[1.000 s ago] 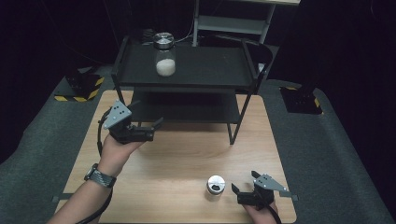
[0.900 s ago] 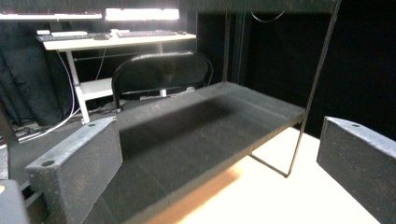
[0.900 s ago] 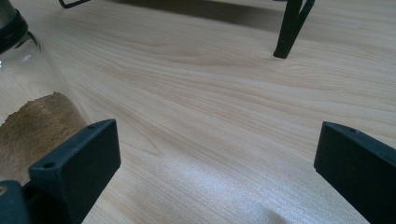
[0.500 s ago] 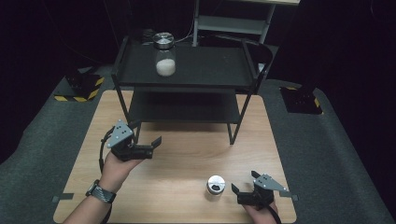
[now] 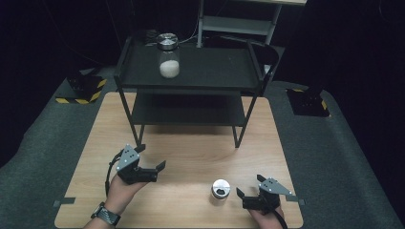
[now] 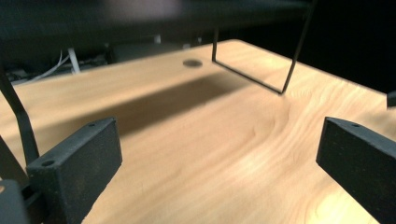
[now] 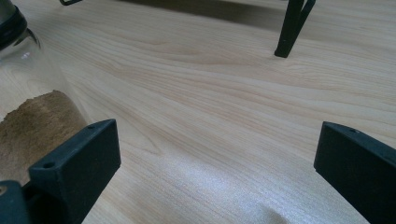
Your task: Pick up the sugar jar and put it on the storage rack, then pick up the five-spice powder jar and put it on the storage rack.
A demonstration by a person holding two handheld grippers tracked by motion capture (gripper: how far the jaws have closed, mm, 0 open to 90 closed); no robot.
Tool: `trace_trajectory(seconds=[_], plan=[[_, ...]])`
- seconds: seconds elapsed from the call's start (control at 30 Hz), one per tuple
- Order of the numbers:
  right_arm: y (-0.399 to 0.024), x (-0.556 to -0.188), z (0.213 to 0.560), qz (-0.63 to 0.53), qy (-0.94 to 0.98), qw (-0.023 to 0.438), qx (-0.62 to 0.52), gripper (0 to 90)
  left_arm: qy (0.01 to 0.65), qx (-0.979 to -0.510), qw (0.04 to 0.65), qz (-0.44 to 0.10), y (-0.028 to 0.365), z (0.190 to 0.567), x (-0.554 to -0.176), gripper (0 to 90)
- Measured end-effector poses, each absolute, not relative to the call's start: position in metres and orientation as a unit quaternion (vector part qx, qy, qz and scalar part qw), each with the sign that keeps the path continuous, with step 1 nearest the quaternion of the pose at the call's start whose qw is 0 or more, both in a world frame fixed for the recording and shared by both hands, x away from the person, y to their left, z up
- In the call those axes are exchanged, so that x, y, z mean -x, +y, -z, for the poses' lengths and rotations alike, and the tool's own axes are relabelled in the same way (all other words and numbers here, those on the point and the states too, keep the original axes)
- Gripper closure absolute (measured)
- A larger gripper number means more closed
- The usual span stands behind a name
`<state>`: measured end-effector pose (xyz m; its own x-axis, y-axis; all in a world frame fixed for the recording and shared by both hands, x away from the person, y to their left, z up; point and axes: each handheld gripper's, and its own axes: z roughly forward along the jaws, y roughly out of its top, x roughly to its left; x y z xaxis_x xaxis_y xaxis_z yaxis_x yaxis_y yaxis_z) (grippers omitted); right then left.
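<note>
Jar (image 5: 220, 189) of brown powder sits near the table's (image 5: 191, 152) front edge, just beside your right gripper (image 5: 240, 198), both grippers gaping empty, so swing right's jaws around it next.

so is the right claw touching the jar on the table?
Apart. The high view shows bare wood between the right claw and the jar. In the right claw view the jar sits outside the open jaws.
</note>
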<state>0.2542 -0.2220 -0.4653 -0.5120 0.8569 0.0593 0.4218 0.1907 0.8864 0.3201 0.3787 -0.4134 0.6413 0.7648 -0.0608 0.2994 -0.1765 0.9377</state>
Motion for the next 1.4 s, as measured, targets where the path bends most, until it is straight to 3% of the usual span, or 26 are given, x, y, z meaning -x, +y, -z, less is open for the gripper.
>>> trace_trajectory(seconds=[0.67, 0.9, 1.4], plan=[[-0.215, -0.258, 0.464, -0.458, 0.744, 0.235, -0.426, 0.0, 0.380, -0.770, 0.460, -0.223, 0.388, 0.455, -0.286, 0.7], [-0.213, -0.258, 0.463, -0.455, 0.744, 0.238, -0.429, 0.0, 0.372, -0.770, 0.458, -0.246, 0.392, 0.456, -0.274, 0.8], [-0.212, -0.257, 0.464, -0.455, 0.744, 0.243, -0.425, 0.0, 0.361, -0.763, 0.489, -0.222, 0.408, 0.461, -0.273, 0.5]])
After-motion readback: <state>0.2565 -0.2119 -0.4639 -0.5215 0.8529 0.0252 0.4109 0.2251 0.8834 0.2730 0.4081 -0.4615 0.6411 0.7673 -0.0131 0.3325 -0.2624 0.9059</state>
